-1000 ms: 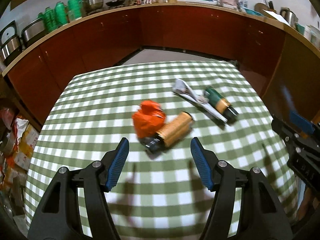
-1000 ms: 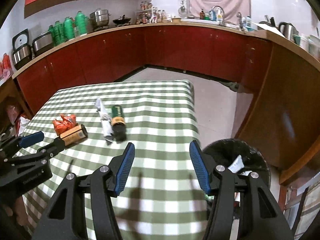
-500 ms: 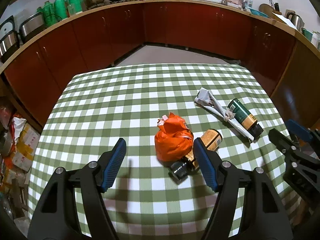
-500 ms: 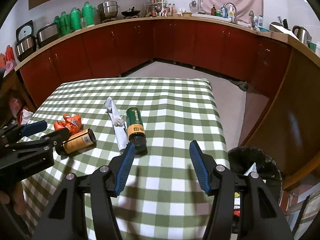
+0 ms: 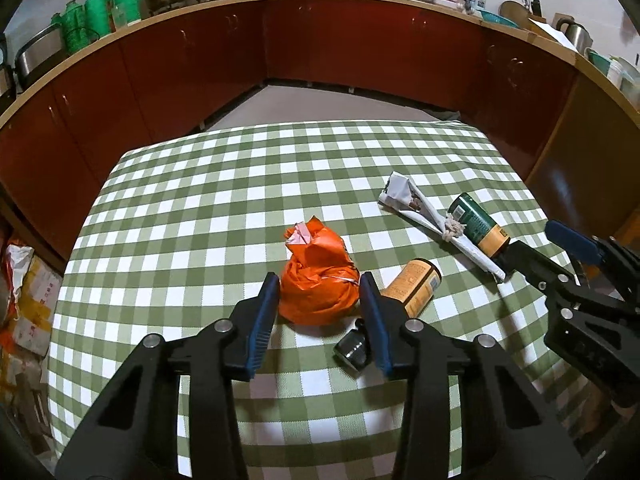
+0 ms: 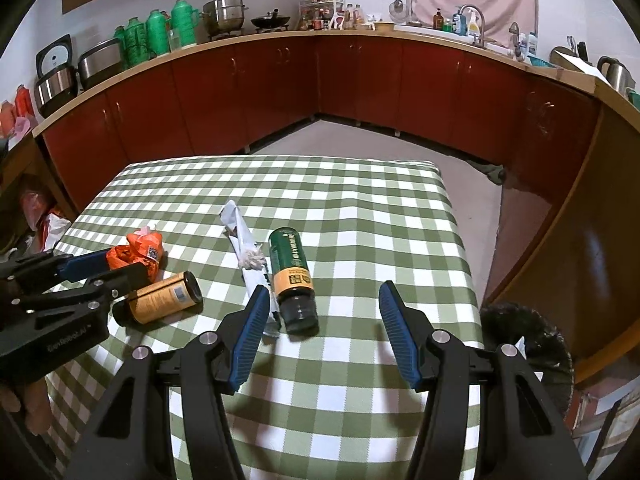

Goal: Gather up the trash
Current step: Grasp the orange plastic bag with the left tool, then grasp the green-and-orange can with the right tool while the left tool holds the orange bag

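Left tool (image 5: 318, 312) advanced since a second ago, jaws now straddling orange bag (image 5: 316, 280) on worktop (image 5: 200, 200), not yet clamped; right tool (image 6: 320, 332) apart, empty, beside green bottle (image 6: 292, 276).

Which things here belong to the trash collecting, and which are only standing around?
Job: orange bag, yellow bottle, green bottle, paper roll, black bin.

Bystanders: green flasks, steel pot, kettle.

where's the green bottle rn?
The green bottle lies on its side on the checked table, right of the white paper roll, just ahead of the open right gripper.
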`<act>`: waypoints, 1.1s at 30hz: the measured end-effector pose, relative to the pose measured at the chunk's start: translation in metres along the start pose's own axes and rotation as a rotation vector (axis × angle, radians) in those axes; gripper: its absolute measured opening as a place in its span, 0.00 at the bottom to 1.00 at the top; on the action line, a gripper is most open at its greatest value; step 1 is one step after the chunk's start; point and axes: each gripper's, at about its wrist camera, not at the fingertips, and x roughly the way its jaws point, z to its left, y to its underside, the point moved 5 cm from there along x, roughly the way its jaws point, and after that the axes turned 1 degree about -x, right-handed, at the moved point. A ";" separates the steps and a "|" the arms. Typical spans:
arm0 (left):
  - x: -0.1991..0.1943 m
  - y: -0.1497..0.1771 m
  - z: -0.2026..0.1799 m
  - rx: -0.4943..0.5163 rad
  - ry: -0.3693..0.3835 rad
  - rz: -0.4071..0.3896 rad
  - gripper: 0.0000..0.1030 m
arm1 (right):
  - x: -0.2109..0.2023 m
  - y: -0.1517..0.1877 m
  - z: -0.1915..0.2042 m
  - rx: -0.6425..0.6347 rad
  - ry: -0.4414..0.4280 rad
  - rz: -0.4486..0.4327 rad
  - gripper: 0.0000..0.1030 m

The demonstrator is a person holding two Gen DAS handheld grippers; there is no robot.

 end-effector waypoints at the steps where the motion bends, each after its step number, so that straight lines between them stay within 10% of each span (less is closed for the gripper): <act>1: 0.000 0.000 0.000 0.002 0.004 -0.001 0.38 | 0.001 0.000 0.000 0.001 -0.002 0.003 0.54; 16: -0.010 0.011 0.008 -0.018 -0.020 -0.025 0.37 | 0.017 -0.005 0.006 -0.010 -0.018 0.048 0.54; 26: -0.016 0.010 0.026 -0.043 -0.049 -0.039 0.37 | 0.032 -0.006 0.011 -0.020 -0.048 0.098 0.25; 33: -0.024 0.015 0.029 -0.035 -0.051 -0.068 0.37 | 0.022 -0.004 0.013 -0.019 -0.044 0.069 0.25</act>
